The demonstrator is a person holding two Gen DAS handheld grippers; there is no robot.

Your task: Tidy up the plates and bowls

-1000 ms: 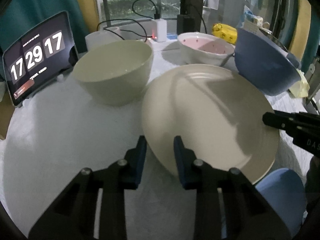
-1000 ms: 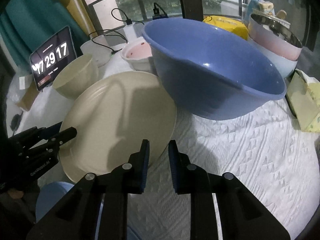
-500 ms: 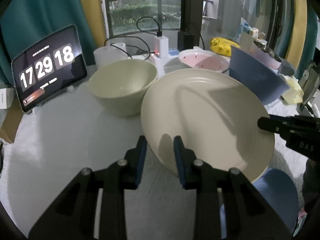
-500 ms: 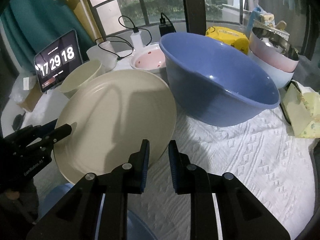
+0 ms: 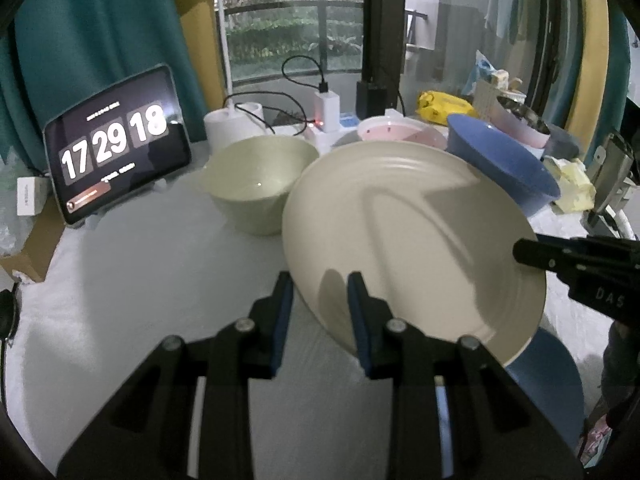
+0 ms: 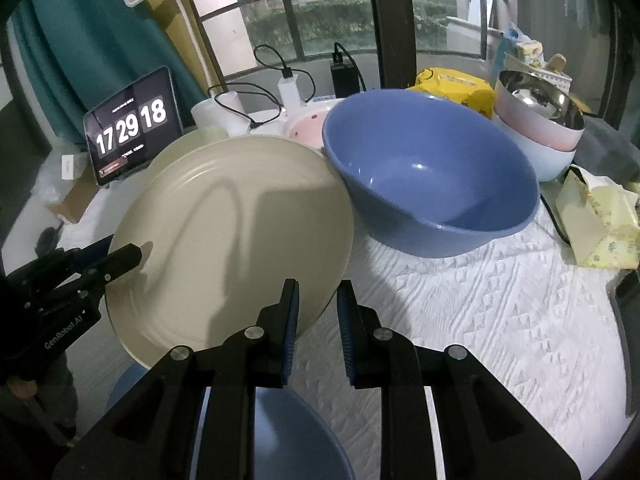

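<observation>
A large cream plate is held off the table, tilted, by both grippers. My left gripper is shut on its near left rim. My right gripper is shut on its opposite rim; the plate also shows in the right wrist view. A blue plate lies on the table under it and shows in the right wrist view. A pale green bowl, a pink bowl and a big blue bowl stand behind.
A tablet clock leans at the back left. A white cup, chargers and cables sit at the back. Stacked bowls with a steel one, a yellow pack and a tissue pack stand on the right.
Both grippers have lifted the cream plate up and back from the table; the bowls now look lower and farther. The clock went from 17 to 18.
</observation>
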